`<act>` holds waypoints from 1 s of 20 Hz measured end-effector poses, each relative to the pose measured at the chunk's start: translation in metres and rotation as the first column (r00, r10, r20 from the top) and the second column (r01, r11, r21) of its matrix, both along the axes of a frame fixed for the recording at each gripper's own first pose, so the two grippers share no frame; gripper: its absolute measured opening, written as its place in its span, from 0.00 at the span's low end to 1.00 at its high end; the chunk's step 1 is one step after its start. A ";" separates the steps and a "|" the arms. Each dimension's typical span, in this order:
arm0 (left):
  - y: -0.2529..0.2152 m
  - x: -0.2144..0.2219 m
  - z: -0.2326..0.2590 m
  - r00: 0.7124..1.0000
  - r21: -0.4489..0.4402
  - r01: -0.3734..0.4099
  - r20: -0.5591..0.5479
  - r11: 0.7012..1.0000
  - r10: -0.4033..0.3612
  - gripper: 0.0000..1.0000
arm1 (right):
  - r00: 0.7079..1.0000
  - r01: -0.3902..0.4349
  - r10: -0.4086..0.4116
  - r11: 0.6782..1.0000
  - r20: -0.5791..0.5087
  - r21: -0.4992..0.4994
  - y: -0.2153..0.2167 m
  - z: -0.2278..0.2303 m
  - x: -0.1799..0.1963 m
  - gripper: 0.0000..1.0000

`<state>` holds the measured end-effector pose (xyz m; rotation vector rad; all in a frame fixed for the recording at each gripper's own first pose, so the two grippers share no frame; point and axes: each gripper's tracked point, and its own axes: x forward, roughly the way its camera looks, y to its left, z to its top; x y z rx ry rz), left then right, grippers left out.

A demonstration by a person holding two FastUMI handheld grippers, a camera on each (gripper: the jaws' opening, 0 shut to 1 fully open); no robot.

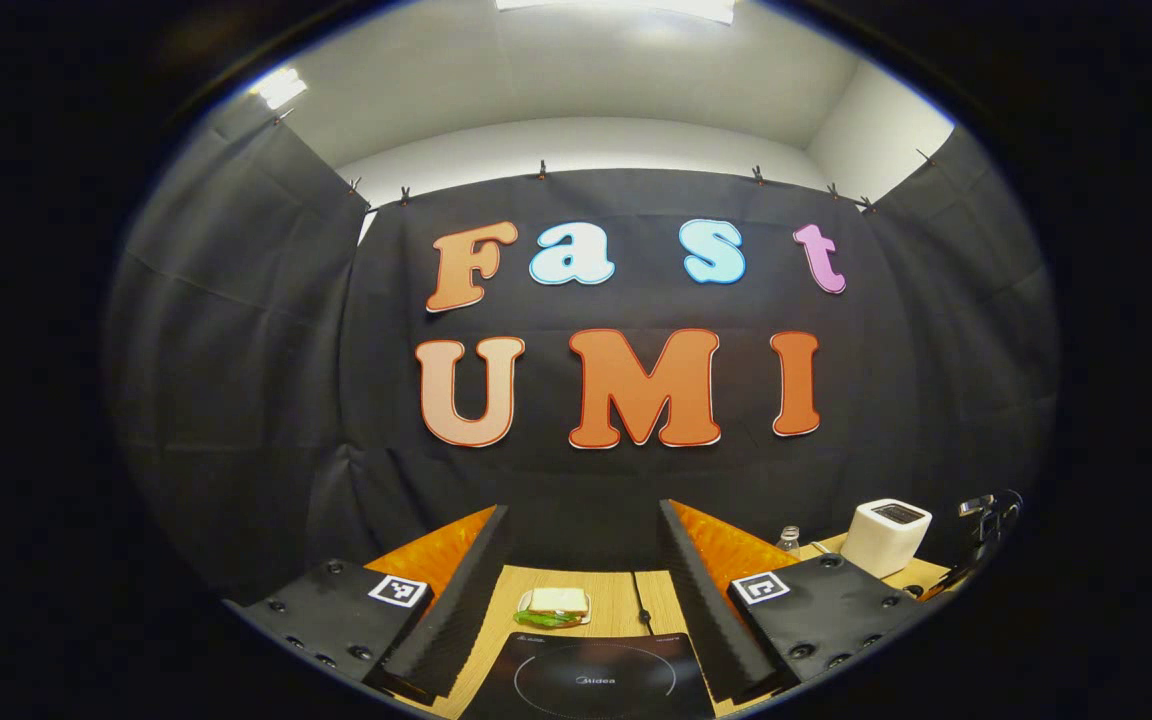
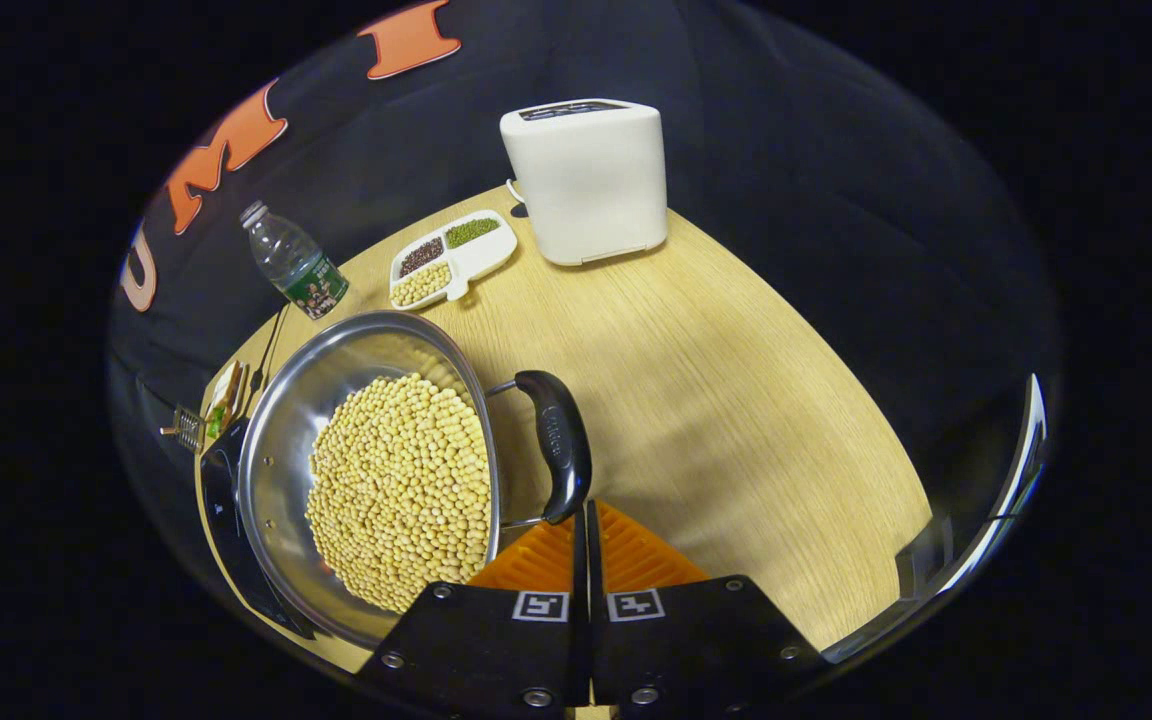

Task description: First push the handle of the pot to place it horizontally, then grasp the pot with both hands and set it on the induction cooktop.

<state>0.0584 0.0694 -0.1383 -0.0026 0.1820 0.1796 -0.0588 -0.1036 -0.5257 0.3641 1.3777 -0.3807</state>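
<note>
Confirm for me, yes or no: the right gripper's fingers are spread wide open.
No: in the right gripper view the right gripper has its fingers closed together, tips beside the pot's black handle.

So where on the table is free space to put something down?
Free: the wide bare wood right of the pot, from the toaster down to the right gripper. Crowded: the far left, where the bottle and bean tray sit behind the pot.

White toaster [image 2: 588, 180] at far tabletop [image 2: 736, 380] edge; divided bean tray [image 2: 452, 260] just left of toaster, water bottle [image 2: 293, 262] farther left, sandwich plate [image 1: 555, 606] beyond.
</note>
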 end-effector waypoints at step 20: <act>-0.125 -0.013 -0.102 0.906 -0.138 0.245 -0.320 0.960 -0.277 0.93 | 0.966 -0.149 0.140 0.989 0.219 0.023 0.001 0.074 0.041 0.45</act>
